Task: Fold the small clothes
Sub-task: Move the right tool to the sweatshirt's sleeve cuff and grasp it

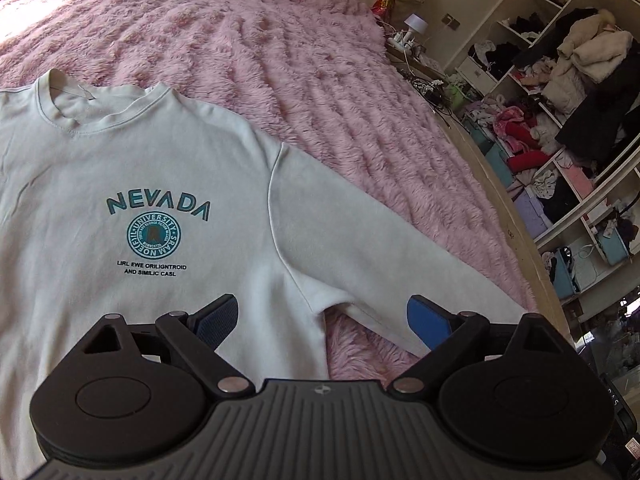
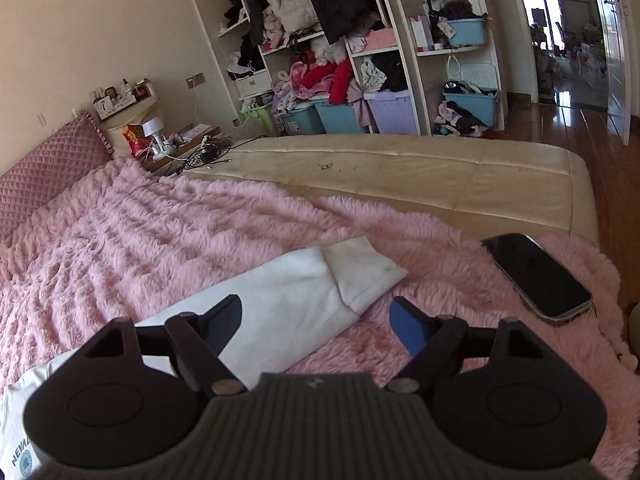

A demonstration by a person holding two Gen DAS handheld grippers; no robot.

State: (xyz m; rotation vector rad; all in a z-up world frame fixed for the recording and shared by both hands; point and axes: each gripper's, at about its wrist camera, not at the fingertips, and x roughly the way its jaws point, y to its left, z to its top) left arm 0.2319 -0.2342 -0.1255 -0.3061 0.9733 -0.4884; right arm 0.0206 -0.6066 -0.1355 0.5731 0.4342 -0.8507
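A pale mint sweatshirt (image 1: 168, 168) with a teal NEVADA print lies flat, face up, on a pink fluffy blanket (image 1: 280, 40). Its right sleeve (image 1: 380, 240) stretches out to the side. My left gripper (image 1: 322, 320) is open and empty, hovering above the armpit where sleeve meets body. In the right wrist view the same sleeve (image 2: 288, 300) lies straight, its cuff (image 2: 360, 268) at the far end. My right gripper (image 2: 316, 320) is open and empty above the sleeve near the cuff.
A black phone (image 2: 536, 272) lies on the blanket right of the cuff. A bare beige mattress edge (image 2: 400, 168) runs beyond the blanket. Cluttered wardrobe shelves (image 2: 360, 60) and a nightstand (image 2: 160, 136) stand past the bed. A pink headboard cushion (image 2: 48, 160) is at left.
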